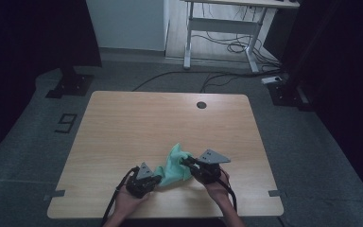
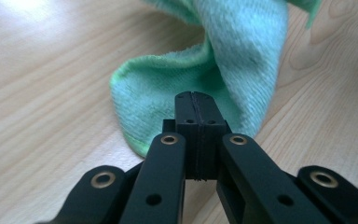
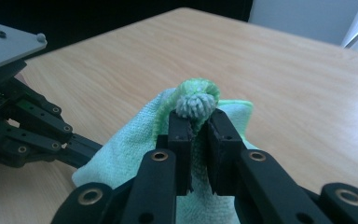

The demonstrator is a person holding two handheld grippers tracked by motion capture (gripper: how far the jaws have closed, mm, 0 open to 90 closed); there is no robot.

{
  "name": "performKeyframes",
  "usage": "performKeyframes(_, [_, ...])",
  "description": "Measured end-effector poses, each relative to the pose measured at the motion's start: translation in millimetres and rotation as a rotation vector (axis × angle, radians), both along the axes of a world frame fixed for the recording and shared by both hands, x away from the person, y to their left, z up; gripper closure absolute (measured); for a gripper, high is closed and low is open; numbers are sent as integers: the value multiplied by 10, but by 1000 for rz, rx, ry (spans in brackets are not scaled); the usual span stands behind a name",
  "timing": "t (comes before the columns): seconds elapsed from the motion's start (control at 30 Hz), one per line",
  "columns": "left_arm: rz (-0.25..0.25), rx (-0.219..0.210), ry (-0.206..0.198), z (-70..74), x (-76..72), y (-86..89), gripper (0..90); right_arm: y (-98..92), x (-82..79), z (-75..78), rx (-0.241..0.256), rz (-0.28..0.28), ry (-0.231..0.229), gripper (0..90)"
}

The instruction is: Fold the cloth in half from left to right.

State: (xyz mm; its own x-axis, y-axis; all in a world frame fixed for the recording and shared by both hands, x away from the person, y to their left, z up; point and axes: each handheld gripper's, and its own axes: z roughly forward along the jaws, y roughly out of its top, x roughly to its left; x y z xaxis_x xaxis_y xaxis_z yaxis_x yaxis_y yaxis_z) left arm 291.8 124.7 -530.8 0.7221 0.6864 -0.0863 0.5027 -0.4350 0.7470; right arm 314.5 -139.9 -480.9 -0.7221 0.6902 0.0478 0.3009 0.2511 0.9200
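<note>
Left tool (image 2: 196,100) pressed together; right tool (image 3: 198,122) pinching crumpled green cloth (image 1: 175,166).

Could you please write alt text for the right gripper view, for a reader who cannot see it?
The right gripper has its two black jaws shut on a bunched fold of a green cloth above a wooden table. The left gripper reaches in from the left, touching the cloth.

High view: fixed above the near edge of the counter (image 1: 123,123), facing forward and down, far enough to take in every edge plus floor beyond. Left gripper view: low, close over the wood. Right gripper view: close, aimed toward a far corner. Shared by all three: green cloth (image 1: 176,165) near the near edge.
</note>
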Motion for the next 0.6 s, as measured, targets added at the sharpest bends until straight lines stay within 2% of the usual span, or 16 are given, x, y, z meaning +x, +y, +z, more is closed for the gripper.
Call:
performKeyframes(0.23, [16,-13,21,3,26,85,892,-135,-42,134,28,-18,-20,807])
performKeyframes(0.33, [17,-30,6,12,34,58,727,-162,-21,109,36,-13,-4,806])
performKeyframes(0.43, [37,-18,3,24,79,-4,586,-152,-5,66,23,-4,9,805])
performKeyframes(0.6, [52,14,16,6,238,-129,497,-111,2,19,12,7,21,804])
